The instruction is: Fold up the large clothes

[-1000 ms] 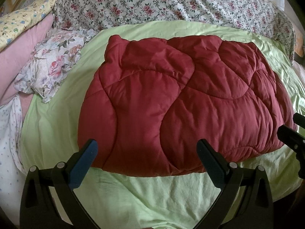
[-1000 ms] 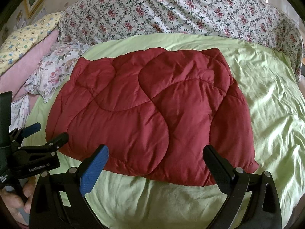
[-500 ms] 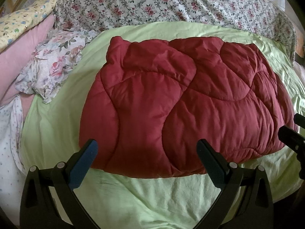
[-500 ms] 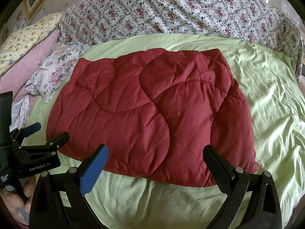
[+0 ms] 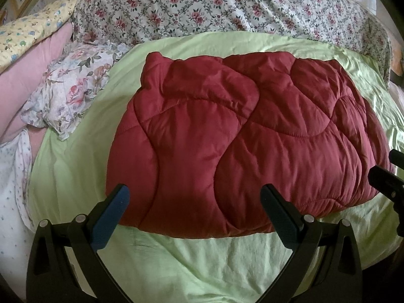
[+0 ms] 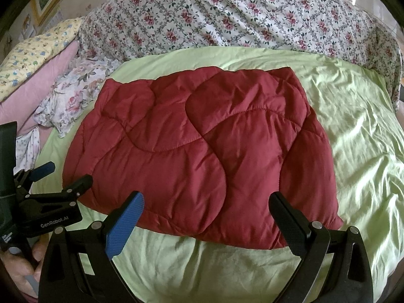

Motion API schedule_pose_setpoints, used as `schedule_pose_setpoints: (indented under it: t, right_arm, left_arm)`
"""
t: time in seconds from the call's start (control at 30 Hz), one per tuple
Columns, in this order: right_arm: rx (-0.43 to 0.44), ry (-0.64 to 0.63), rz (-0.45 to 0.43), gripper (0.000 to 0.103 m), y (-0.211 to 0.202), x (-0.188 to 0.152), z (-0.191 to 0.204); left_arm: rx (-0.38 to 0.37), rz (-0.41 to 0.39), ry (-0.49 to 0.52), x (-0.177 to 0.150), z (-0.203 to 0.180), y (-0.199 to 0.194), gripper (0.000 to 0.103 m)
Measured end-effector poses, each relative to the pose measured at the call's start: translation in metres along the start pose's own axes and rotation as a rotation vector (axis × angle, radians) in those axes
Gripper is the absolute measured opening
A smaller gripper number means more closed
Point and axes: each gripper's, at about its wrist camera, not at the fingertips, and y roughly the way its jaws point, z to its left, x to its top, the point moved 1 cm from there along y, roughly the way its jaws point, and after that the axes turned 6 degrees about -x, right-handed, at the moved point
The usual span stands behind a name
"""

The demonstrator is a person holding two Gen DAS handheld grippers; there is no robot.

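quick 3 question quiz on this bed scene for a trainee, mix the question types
1. True or false: the left gripper grips the red quilted garment.
2. What lies directly under the garment? A) green sheet B) bare wood C) pink pillow
3. Fill in: the right gripper has its jaws ____.

Key:
1. False; its jaws are open and hold nothing.
2. A, the green sheet.
3. Open.

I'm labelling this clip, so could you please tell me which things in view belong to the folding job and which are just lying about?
Part of the job:
- red quilted comforter, lying in a folded bundle
- left tongs, open
- right tongs, open
- green sheet it lies on

Just lying about:
- rose-print bedspread
- floral pillow
- pink pillow
- yellow pillow
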Motion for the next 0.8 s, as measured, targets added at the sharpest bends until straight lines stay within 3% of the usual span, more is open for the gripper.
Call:
schedule_pose_setpoints:
  t: [0.8]
  right_arm:
    - [0.003, 0.001, -0.001, 0.100, -0.0014, 0.0007, 0.0014]
  left_arm:
    - [0.005, -0.007, -0.006, 0.0015, -0.0021, -0.0016, 0.103]
